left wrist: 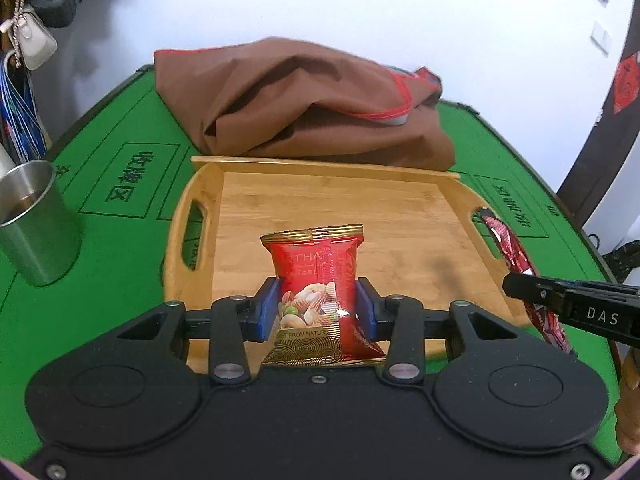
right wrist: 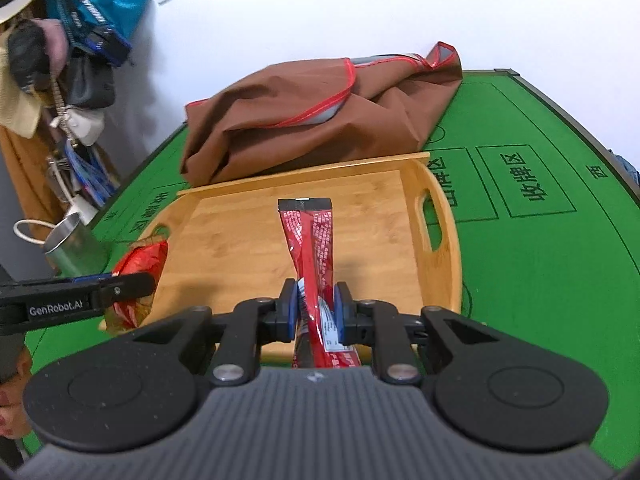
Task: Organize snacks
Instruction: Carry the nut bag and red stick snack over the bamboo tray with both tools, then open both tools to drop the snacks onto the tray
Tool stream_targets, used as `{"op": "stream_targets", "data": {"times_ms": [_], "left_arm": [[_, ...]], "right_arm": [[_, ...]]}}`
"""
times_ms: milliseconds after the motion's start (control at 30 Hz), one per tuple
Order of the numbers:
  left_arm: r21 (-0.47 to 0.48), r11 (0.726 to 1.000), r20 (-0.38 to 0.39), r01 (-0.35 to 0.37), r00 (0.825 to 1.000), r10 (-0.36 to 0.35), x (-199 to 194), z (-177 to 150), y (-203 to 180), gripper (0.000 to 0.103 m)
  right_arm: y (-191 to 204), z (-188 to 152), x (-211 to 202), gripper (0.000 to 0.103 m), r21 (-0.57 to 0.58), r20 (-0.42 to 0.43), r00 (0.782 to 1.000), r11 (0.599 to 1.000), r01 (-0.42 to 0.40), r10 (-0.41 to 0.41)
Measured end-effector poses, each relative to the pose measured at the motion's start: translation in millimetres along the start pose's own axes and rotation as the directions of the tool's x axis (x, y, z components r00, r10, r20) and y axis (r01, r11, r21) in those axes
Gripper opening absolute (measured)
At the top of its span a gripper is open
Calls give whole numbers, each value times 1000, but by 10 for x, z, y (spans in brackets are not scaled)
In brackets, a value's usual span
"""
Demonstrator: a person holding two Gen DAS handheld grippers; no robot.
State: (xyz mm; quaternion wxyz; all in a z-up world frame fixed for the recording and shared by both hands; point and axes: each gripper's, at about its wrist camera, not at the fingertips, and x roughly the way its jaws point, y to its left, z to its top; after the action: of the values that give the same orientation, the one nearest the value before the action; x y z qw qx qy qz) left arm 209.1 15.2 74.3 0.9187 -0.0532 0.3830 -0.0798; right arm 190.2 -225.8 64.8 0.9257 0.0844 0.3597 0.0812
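In the left wrist view the left tool (left wrist: 316, 310) is clamped on a red and gold nut packet (left wrist: 316, 280), held at lower centre of the frame above the near part of the bamboo tray (left wrist: 400, 216); in the right wrist view the right tool (right wrist: 317, 312) is clenched on a long red stick packet (right wrist: 312, 248), at centre frame above the same tray; the tray sits on the green desk (right wrist: 540, 280), a crumpled brown cloth bag (left wrist: 304, 100) behind it at upper centre; a steel cup (left wrist: 34, 220) stands at the left edge.
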Motion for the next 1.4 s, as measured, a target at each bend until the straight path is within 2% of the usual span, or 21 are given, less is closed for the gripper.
{"op": "stream_targets", "data": {"times_ms": [267,533,967,1233,1300,1367,1400], "left_arm": [[29,999,-63,-30,997,31,518,161,-118,39],[40,998,-106,-38,993,42,815,178,-163,39],[98,993,-83,-66,994,74,957,172,-225,40],[123,990,-57,-71,995,79,975,151,-254,43],[135,988,-50,-78,995,86,971,136,-261,46],[142,986,-41,-86,995,93,957,128,-263,55],[142,986,-37,-86,995,92,946,126,-259,62]], "right_arm": [[-35,211,557,23,8,-101,992,997,81,-79],[-27,182,868,23,-5,-160,983,996,95,-94],[68,185,995,23,-58,-152,981,992,116,-123],[61,223,1029,24,-40,-147,985,995,89,-94],[57,224,1033,31,-40,-145,986,996,80,-85],[53,225,1031,46,-39,-141,987,996,76,-81],[49,226,1028,47,-37,-138,987,996,77,-81]]}}
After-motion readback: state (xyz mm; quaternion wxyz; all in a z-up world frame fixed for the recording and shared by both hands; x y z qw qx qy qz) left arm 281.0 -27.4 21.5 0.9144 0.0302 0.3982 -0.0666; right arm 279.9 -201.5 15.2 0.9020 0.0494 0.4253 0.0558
